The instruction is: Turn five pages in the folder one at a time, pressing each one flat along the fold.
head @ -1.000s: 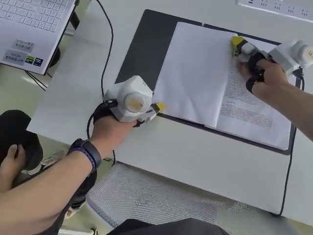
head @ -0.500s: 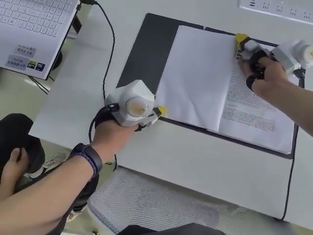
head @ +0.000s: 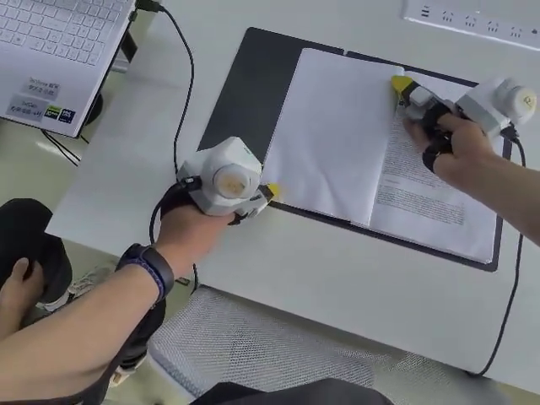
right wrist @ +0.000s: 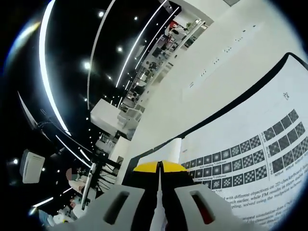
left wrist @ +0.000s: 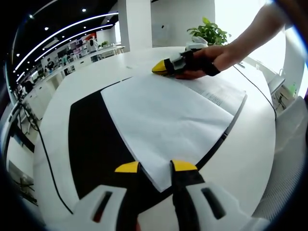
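Observation:
A black folder (head: 245, 93) lies open on the white table. Its turned left page (head: 337, 135) is blank white and its right page (head: 430, 198) is printed. My right gripper (head: 398, 85) is shut, with its yellow tips down on the paper by the fold near the folder's top edge. In the right gripper view the shut jaws (right wrist: 159, 166) rest above a printed page (right wrist: 250, 149) with chequered figures. My left gripper (head: 270, 191) sits at the blank page's near-left corner. Its jaws (left wrist: 155, 167) stand apart, and the blank page (left wrist: 163, 115) has its corner just ahead of them.
A white laptop (head: 51, 42) stands at the far left, and a black cable (head: 187, 76) runs past the folder's left side. A power strip (head: 472, 17) lies at the back right. A mesh chair seat (head: 270, 346) is below the table's near edge.
The right gripper has shifted slightly along the fold, still shut on the paper's surface. The left gripper has stayed at the page corner. The head camera has drifted a little.

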### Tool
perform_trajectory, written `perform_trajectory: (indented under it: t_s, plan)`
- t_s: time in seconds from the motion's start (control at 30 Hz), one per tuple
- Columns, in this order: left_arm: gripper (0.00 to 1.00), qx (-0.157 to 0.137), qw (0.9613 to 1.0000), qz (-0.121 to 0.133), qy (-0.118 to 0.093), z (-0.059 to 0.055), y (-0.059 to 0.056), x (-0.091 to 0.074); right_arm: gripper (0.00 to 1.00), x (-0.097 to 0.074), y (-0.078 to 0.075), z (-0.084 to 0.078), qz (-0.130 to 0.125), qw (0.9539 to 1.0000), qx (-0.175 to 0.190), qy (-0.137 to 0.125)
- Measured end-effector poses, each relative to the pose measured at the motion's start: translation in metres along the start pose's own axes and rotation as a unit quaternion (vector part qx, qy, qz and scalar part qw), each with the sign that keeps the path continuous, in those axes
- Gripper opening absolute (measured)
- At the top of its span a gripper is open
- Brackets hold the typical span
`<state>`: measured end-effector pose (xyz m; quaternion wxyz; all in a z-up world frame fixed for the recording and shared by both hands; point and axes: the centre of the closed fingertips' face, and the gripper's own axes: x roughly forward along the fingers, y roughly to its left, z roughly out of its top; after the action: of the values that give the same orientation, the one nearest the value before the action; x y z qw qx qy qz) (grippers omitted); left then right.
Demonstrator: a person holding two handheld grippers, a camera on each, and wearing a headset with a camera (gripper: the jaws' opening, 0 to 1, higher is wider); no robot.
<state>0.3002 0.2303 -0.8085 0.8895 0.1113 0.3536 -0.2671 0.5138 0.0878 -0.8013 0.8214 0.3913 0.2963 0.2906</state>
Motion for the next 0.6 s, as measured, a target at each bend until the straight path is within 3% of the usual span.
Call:
perform_trajectory:
  t_s: [0.3,0.5,0.6]
  plan:
    - [0.23,-0.002,1.0000,-0.001,-0.003,0.001,-0.002,-0.002,0.00,-0.031,0.019,-0.034,0.029,0.9988,-0.018,0.036]
    - [0.23,-0.004,1.0000,0.000,-0.004,0.001,-0.003,-0.003,0.00,-0.046,0.023,-0.056,0.042,0.9970,-0.029,0.059]
    - [0.23,-0.005,1.0000,-0.001,-0.005,0.001,-0.003,-0.004,0.00,-0.053,0.022,-0.059,0.047,0.9965,-0.029,0.063]
